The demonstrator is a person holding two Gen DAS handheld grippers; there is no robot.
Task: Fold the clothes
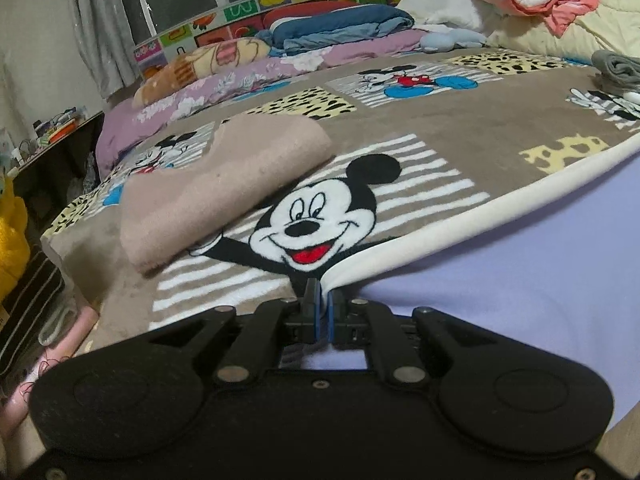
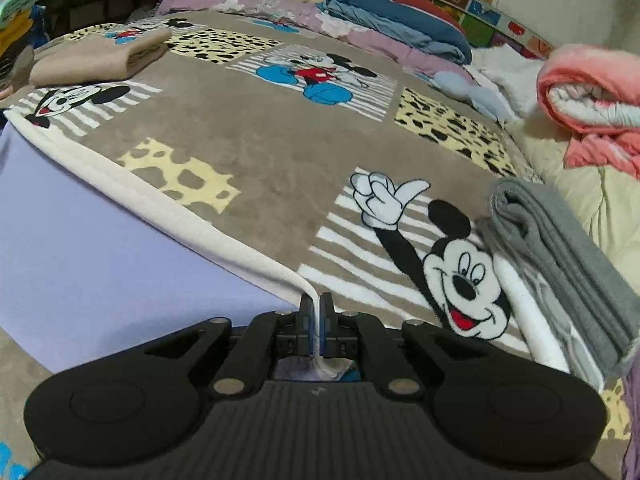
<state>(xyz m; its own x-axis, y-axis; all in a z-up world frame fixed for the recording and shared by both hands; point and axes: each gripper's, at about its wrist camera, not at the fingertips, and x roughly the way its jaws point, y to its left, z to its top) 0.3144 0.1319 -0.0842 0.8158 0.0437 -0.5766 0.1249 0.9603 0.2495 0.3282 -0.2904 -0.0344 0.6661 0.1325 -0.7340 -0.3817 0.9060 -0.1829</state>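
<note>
A lavender garment (image 1: 520,264) with a white hem band (image 1: 460,228) is stretched between my two grippers over the Mickey Mouse blanket (image 1: 460,120). My left gripper (image 1: 322,292) is shut on the hem at one corner. My right gripper (image 2: 317,306) is shut on the same white hem (image 2: 180,216) at the other corner, with the lavender cloth (image 2: 100,248) spreading left of it. The garment's lower part is hidden behind the gripper bodies.
A folded beige garment (image 1: 216,188) lies on the blanket at the left, also seen in the right wrist view (image 2: 100,60). A folded grey garment (image 2: 560,256) lies at the right. Rolled quilts (image 1: 344,24) and a pink bundle (image 2: 592,92) line the bed's far side.
</note>
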